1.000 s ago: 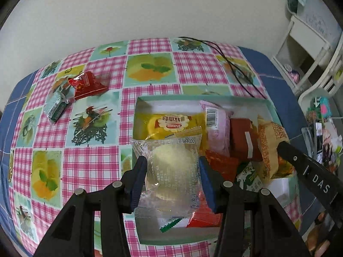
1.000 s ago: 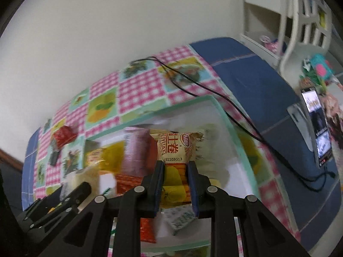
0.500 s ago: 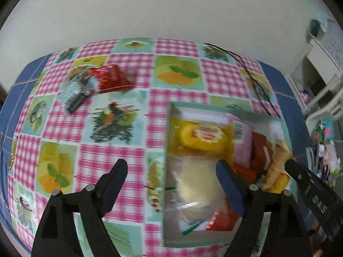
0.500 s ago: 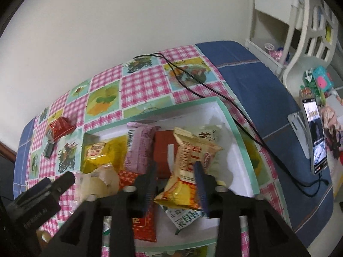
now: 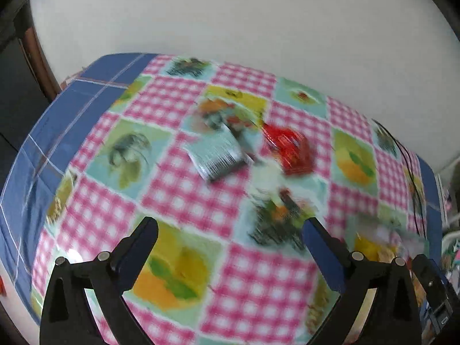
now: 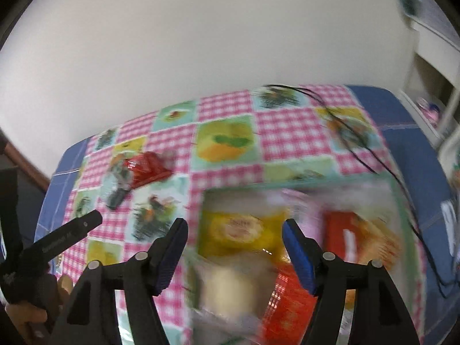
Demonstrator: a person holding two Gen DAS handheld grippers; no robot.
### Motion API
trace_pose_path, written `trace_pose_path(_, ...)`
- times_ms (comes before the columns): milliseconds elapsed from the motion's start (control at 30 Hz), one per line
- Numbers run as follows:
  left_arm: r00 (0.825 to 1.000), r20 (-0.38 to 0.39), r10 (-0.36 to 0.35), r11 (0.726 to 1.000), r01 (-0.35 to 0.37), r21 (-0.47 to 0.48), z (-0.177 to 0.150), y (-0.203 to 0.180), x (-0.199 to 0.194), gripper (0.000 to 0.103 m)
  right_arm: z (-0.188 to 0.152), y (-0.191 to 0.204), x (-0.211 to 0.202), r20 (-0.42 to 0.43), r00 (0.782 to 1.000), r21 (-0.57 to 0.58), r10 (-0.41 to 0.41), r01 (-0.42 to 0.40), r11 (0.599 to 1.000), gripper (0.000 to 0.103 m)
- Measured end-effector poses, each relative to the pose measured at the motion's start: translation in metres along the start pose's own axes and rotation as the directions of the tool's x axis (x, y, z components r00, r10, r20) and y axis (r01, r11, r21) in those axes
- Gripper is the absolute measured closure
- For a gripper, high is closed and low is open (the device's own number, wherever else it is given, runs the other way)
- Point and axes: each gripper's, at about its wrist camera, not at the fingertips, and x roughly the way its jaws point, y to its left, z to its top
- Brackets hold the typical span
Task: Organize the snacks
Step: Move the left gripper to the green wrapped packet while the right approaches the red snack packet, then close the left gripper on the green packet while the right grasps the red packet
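Note:
Both views are blurred by motion. A silver snack packet [image 5: 217, 155] and a red snack packet [image 5: 290, 149] lie side by side on the checked tablecloth, well ahead of my left gripper [image 5: 230, 230], whose jaws are opening wide with nothing between them. The white box with a green rim [image 6: 399, 198] holds several snacks, among them a yellow packet [image 6: 238, 230] and a pale round cake [image 6: 227, 284]. My right gripper [image 6: 234, 227] hangs over the box's left part, jaws opening and empty. The red packet [image 6: 146, 166] and a dark packet [image 6: 116, 197] lie left of the box.
A black cable [image 6: 359, 149] runs across the cloth behind the box and down its right side. The blue cloth [image 5: 57, 120] shows at the table's edges. White furniture [image 6: 431, 57] stands at the far right. A hand [image 6: 26, 316] holds the left gripper's black body [image 6: 63, 235].
Both grippers let go of their snacks in the box and opened. The left one swung left, away from the box, towards the two loose packets. The right one also shifted left.

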Motion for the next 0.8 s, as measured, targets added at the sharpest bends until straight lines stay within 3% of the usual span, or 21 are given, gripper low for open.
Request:
trace_pose_path(200,1.000,-0.003,0.026,1.000,-0.025,0.012,0.041,0.032,0.036,0.003,0.037,0.055,0.059,-0.056,0.996,-0.061,0.068,-0.071,0.996,0.031)
trace_pose_path(367,0.999,-0.051,-0.015,0.997,0.019,0.079,0.063,0.032,0.075,0.003,0.061,0.093,0.122,-0.129,0.984,-0.082,0.126,-0.137,0.987,0.031)
trace_pose_path(600,0.987,-0.135,-0.083,0.996,0.085,0.007,0.078,0.045,0.118,0.004,0.076,0.115,0.177,-0.189,0.970,-0.084,0.153,-0.172,0.982,0.031)
trace_pose_path(800,0.977,-0.150,-0.154,0.988,0.149,-0.046,0.082,0.048,0.130,0.006,0.077,0.116,0.190,-0.214,0.959,-0.048,0.188,-0.202,0.978,0.035)
